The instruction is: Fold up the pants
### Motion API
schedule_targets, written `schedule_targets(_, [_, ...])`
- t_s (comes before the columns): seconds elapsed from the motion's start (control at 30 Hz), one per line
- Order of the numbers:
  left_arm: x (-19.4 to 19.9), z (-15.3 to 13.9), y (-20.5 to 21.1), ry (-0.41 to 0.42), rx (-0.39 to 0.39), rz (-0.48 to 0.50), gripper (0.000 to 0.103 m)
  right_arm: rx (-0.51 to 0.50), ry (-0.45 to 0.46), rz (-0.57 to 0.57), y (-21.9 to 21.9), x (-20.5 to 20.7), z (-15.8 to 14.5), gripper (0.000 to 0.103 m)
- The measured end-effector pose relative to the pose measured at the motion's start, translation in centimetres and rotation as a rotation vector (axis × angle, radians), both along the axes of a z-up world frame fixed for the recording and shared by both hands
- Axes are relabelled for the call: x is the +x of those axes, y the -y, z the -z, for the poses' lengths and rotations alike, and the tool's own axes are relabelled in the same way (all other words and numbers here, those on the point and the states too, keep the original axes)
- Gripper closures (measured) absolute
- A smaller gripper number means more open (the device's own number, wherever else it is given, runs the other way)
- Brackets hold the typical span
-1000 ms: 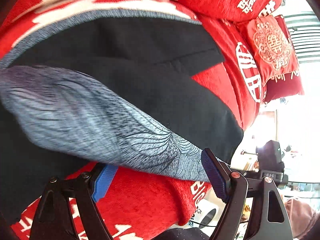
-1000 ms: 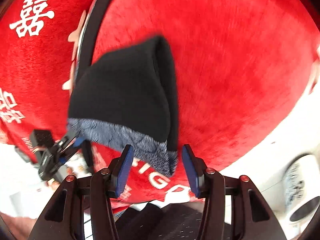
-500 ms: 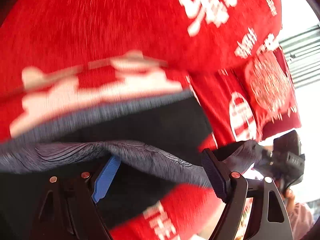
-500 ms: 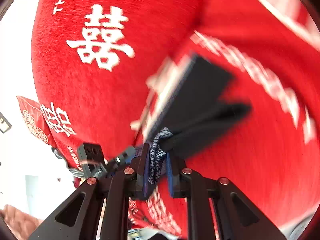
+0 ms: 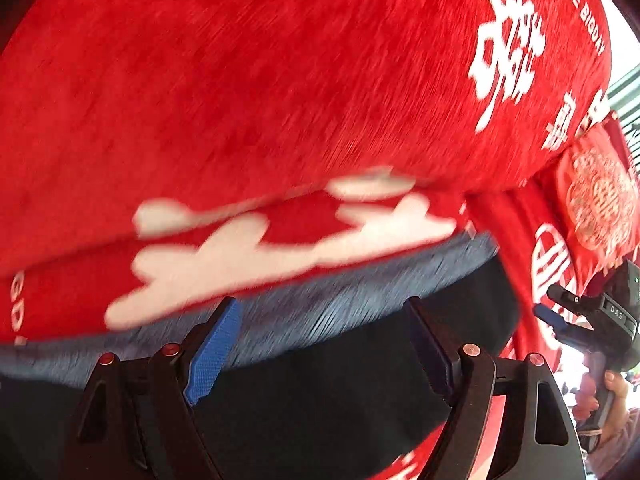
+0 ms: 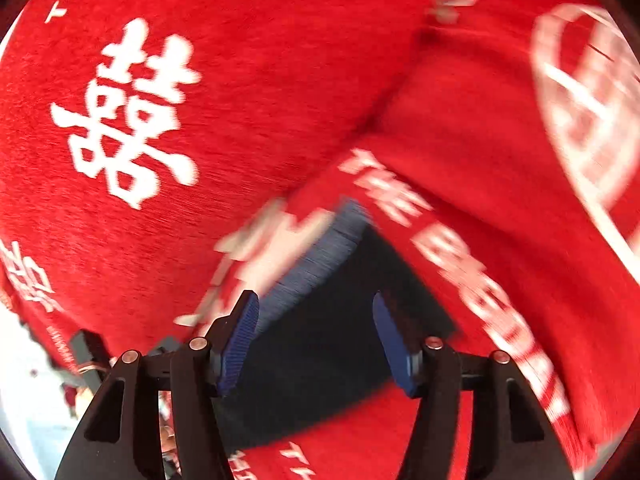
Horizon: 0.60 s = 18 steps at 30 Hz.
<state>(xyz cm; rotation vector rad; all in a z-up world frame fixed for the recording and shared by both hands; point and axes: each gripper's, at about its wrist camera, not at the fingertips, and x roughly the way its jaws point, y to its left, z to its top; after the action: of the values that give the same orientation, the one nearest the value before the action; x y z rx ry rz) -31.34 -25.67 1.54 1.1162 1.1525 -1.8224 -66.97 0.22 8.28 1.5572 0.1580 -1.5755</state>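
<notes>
Lying flat on red sofa cover (image 5: 280, 80), pants (image 5: 340, 392), waistband edge outermost.

Your pants (image 5: 340, 392) are black, with a grey-blue heathered waistband (image 5: 340, 304) that runs as a blurred strip along their far edge. They lie flat on the red, white-printed fabric, spread wide across the lower part of the left wrist view. In the right wrist view you see the same pants (image 6: 340, 320) as a dark slab, its band (image 6: 320, 264) slanting along the upper left edge.
</notes>
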Motion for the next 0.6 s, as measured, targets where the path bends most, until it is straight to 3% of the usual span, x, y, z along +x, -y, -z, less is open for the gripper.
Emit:
schedule_targets(0.07, [0.7,0.8,-1.3,0.029,0.019,-0.002,0.02,0.056,0.026,0.048,-1.7,-0.1,1.7,0.045])
schedule_targets(0.17, [2.0,2.4,-3.0,0.078,0.06,-0.018,0.02,0.117,0.125,0.084,-2.6,-0.6,5.3,0.097])
schedule_targets(0.33, [3.1,3.9,-3.9,0.126,0.07,-0.049,0.02,-0.035,0.069,-0.022,0.1,0.4,2.2,0.098])
schedule_targets(0.43, [3.3,4.8,-3.3,0.17,0.1,-0.084,0.02,0.098,0.037,-0.055,0.9,0.1,3.5,0.097])
schedule_targets(0.5, [3.6,3.4,-3.1,0.138,0.066,-0.099,0.02,0.159,0.065,-0.031,0.0,-0.3,4.6,0.086])
schedule_targets(0.53, [3.7,3.0,-3.1,0.139,0.04,-0.098,0.02,0.138,0.083,-0.009,-1.0,-0.5,4.5,0.08])
schedule_targets(0.6, [4.1,2.7,-2.9,0.153,0.014,-0.099,0.02,0.086,0.118,0.032,-2.7,-1.2,4.4,0.047])
